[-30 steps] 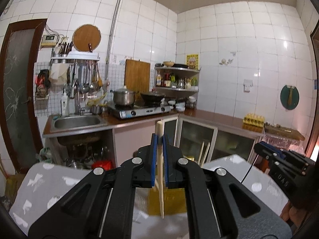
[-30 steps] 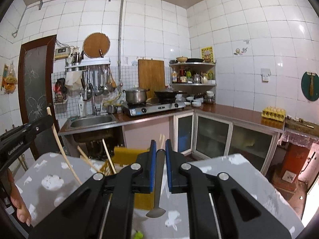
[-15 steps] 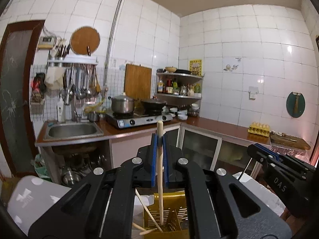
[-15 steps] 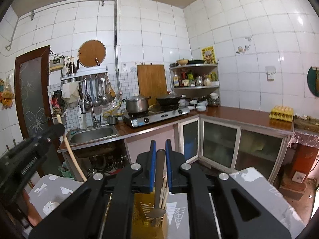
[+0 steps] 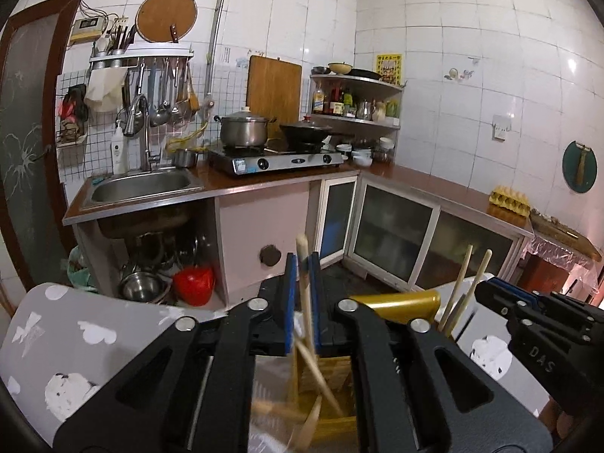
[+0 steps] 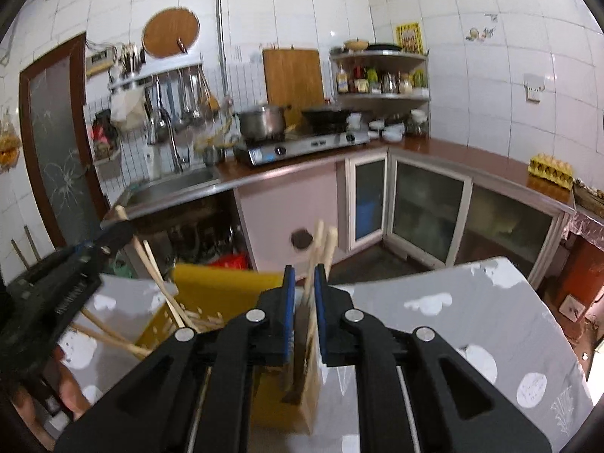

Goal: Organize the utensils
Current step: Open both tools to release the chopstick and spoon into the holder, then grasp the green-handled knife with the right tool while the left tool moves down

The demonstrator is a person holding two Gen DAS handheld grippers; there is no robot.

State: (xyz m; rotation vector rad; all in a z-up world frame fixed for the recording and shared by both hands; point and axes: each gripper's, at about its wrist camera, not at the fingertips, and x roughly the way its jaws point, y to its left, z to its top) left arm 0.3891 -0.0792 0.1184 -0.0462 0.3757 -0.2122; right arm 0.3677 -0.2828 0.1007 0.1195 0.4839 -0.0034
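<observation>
While its jaws open, the left hand-held gripper (image 5: 302, 283) has a wooden chopstick (image 5: 304, 264) between its pads, above the yellow utensil holder (image 5: 396, 300). Likewise opening, the right hand-held gripper (image 6: 301, 294) straddles a blurred utensil (image 6: 302, 324) dropping into the holder on the grey-clothed counter (image 6: 472, 302).

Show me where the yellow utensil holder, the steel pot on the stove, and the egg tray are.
yellow utensil holder (image 6: 222, 287), right wrist view, on its yellow back wall.
steel pot (image 5: 243, 131), left wrist view, on its side wall.
egg tray (image 5: 509, 201), left wrist view, on its yellow front edge.
</observation>
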